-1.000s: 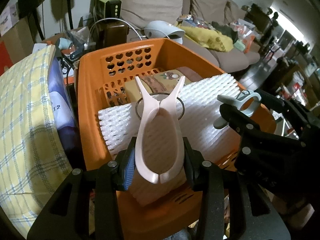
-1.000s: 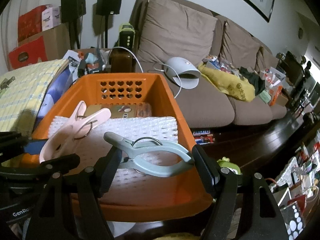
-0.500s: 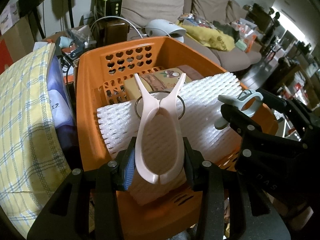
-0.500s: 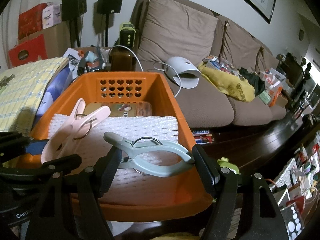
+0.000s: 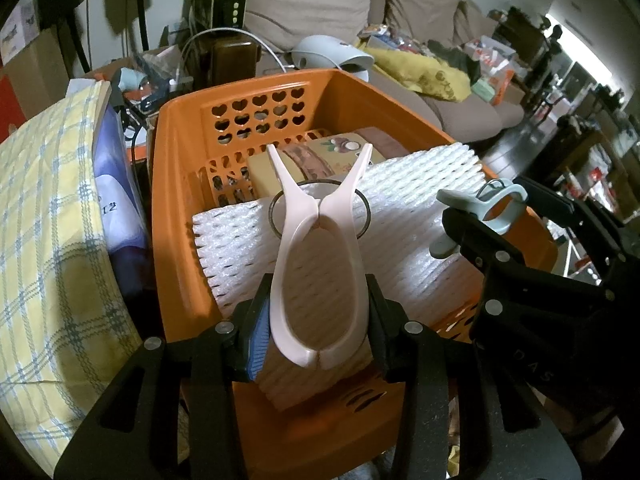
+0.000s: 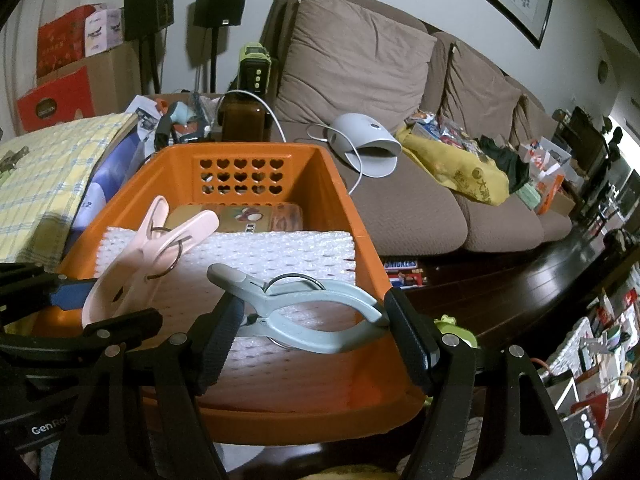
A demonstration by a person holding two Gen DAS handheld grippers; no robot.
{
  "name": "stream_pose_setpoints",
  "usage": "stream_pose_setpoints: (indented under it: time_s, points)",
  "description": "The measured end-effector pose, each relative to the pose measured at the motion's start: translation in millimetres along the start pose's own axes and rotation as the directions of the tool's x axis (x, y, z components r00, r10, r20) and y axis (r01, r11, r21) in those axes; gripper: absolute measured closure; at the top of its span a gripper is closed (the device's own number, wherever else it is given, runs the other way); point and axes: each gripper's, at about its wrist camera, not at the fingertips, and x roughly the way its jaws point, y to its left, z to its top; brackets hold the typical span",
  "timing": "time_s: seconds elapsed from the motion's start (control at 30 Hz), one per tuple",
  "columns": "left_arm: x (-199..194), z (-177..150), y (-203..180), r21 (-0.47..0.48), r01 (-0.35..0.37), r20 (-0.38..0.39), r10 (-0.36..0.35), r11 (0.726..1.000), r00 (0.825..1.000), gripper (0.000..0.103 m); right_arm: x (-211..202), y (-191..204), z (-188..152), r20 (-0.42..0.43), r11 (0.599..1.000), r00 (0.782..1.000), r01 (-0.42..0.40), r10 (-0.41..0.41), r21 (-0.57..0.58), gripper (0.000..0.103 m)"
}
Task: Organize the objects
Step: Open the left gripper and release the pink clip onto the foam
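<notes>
Both grippers loaded, over orange plastic basket.
Left gripper clamps pink plastic clothespin; right gripper clamps grey-green plastic clothespin.

Brown sofa; yellow checked cloth beside.

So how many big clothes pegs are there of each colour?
Pink plastic clothes peg, in the left gripper: 1
Grey-green plastic clothes peg, in the right gripper: 1
Total: 2
</notes>
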Motion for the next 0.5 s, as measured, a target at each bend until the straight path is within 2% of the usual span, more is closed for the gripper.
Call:
stream_pose_setpoints:
  time_s: [0.23,0.5]
  points:
    - [0.4,0.4,1.4,-0.007,0.011,-0.018,-0.011,1.000,1.000,0.063,0.2,0.1,-0.5,0.001,1.000,1.000,0.000,0.000,0.000,0.029]
    - [-8.6,2.9,5.9,-0.027,0.025,-0.020,-0.026,0.999,0.999,0.052,0.3,0.6,0.0,0.000,1.000,1.000,0.001,-0.001,0.000,0.029]
